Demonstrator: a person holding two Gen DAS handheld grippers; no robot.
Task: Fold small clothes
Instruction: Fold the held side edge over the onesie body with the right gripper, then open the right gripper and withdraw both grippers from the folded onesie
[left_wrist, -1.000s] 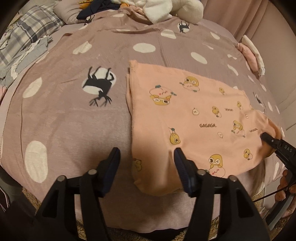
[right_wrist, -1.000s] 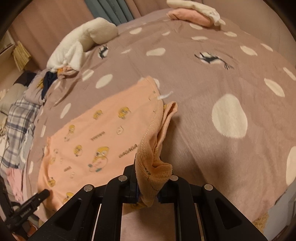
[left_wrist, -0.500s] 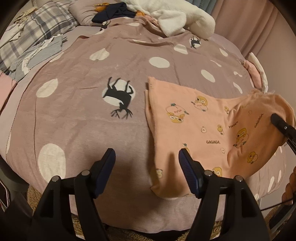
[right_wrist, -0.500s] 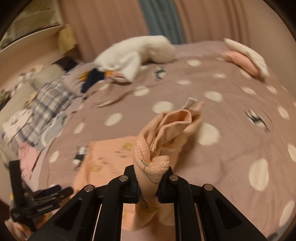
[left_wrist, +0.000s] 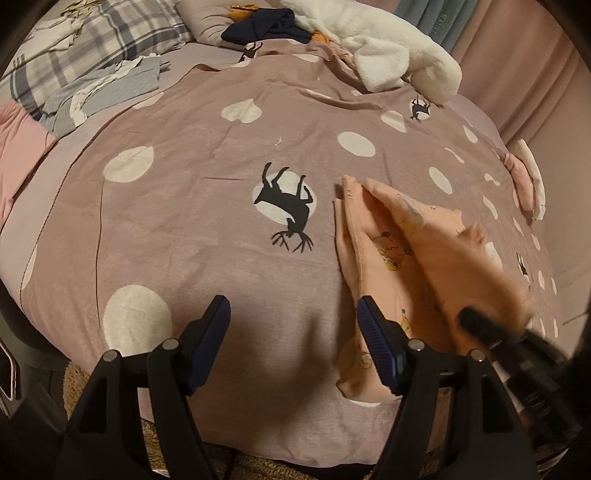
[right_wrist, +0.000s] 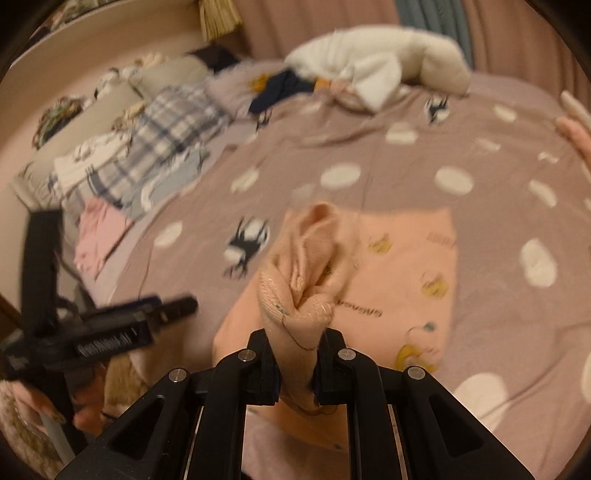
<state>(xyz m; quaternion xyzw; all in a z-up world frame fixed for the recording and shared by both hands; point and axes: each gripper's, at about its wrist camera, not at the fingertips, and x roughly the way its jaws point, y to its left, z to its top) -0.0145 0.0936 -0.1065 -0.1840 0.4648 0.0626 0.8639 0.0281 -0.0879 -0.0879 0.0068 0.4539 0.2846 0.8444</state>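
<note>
The right gripper (right_wrist: 295, 354), low in the centre of its own view, is clamped on a bunched edge of the peach garment (right_wrist: 402, 277), the cloth rising between the pads in a crumpled crest. From there the fabric falls to the rest of the piece, which lies flat on the dotted bedspread (right_wrist: 491, 306) in the middle of the frame. In the left wrist view the same garment (left_wrist: 388, 258) sits right of centre, its lifted half blurred and tented over the part on the bed (a fold in progress, by my reading).

The left gripper (left_wrist: 293, 321) hovers at the bottom of its frame with its jaws apart and nothing between them; its right finger sits just over the garment's near left edge. It also shows, blurred, at the left of the right wrist view (right_wrist: 122, 325).

To do this fold well, the carried edge should be laid over to meet the opposite edge squarely, kept taut enough that no ridge is trapped beneath. The bunching in the grip is the risk: released as it is, the corner would probably land crumpled. The free gripper could pin the lower layer so it does not drag.
</note>
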